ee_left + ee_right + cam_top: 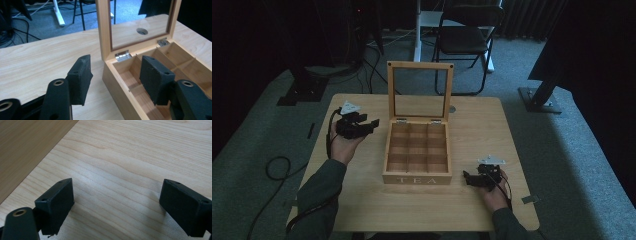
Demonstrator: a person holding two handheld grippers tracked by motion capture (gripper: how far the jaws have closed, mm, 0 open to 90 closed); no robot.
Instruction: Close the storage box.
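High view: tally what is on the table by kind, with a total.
Wooden tea box, lid open: 1
Black grippers, left gripper and right gripper, each held in a hand, jaws apart: 2
Total: 3

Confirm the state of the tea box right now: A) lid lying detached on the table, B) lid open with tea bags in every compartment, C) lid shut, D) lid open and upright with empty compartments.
D: the tea box has its hinged lid standing upright at the back, and its compartments show bare wood, with nothing in them.
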